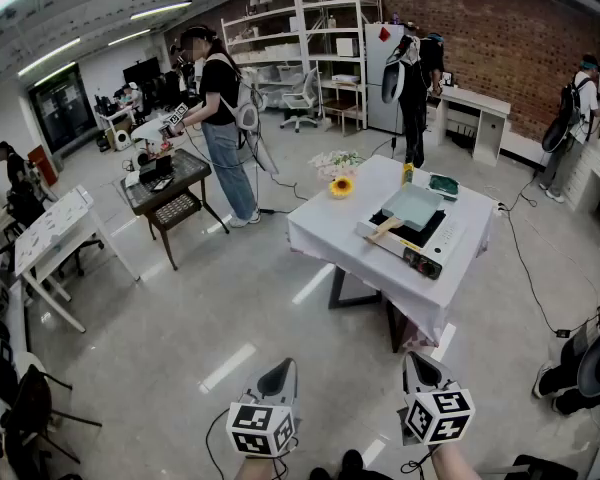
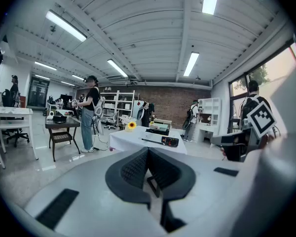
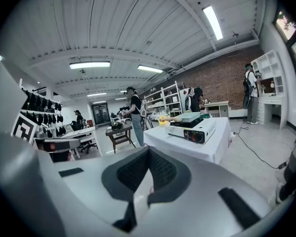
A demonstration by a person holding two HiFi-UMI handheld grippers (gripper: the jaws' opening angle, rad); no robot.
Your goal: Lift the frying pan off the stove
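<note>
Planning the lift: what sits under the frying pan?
The frying pan sits on a white portable stove with a black top, itself on the white-clothed table. The pan covers the burner, so that cannot be seen.

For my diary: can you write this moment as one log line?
left claw: shut, empty | right claw: shut, empty | frying pan: on stove | claws: away from table

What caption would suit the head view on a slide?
Left gripper and right gripper, both shut and empty, face a distant table where the frying pan sits on its stove.
</note>
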